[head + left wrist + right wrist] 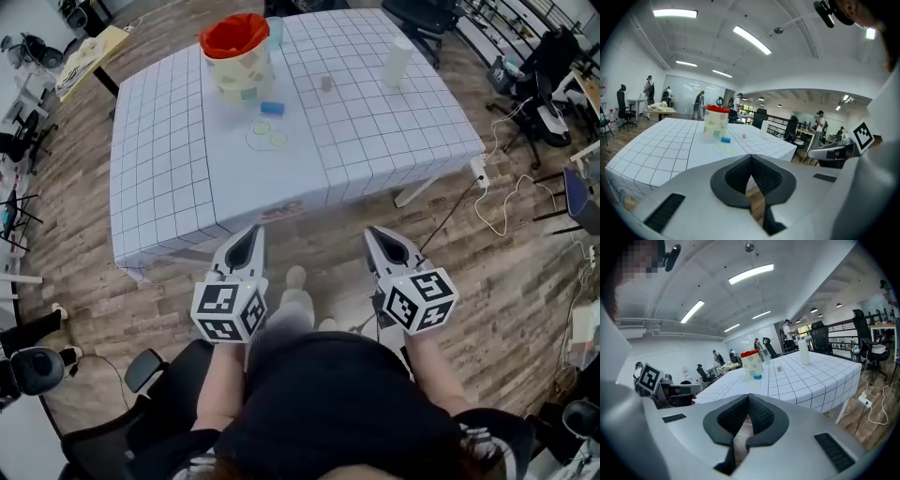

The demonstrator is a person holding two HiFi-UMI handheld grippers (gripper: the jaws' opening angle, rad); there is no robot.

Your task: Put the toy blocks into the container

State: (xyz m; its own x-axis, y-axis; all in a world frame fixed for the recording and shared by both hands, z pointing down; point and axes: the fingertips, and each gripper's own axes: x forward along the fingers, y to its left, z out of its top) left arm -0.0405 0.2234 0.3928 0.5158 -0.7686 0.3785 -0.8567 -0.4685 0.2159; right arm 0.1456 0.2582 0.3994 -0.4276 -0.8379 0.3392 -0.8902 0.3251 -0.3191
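A patterned container with a red liner (236, 56) stands at the far side of the grid-cloth table (169, 178). In front of it lie a blue block (272, 108) and two pale green round pieces (269, 134). A small brownish block (325, 83) sits to the right. My left gripper (251, 234) and right gripper (375, 234) hang side by side over the floor, well short of the table, both shut and empty. From the left gripper view the container (716, 123) and blue block (725, 139) look far ahead. The right gripper view shows the container (751, 363) equally distant.
A white cylinder (397, 62) stands at the table's right rear, and a pale blue cup (275, 30) is behind the container. Cables and a power strip (478, 169) lie on the wood floor to the right. Office chairs and desks ring the room.
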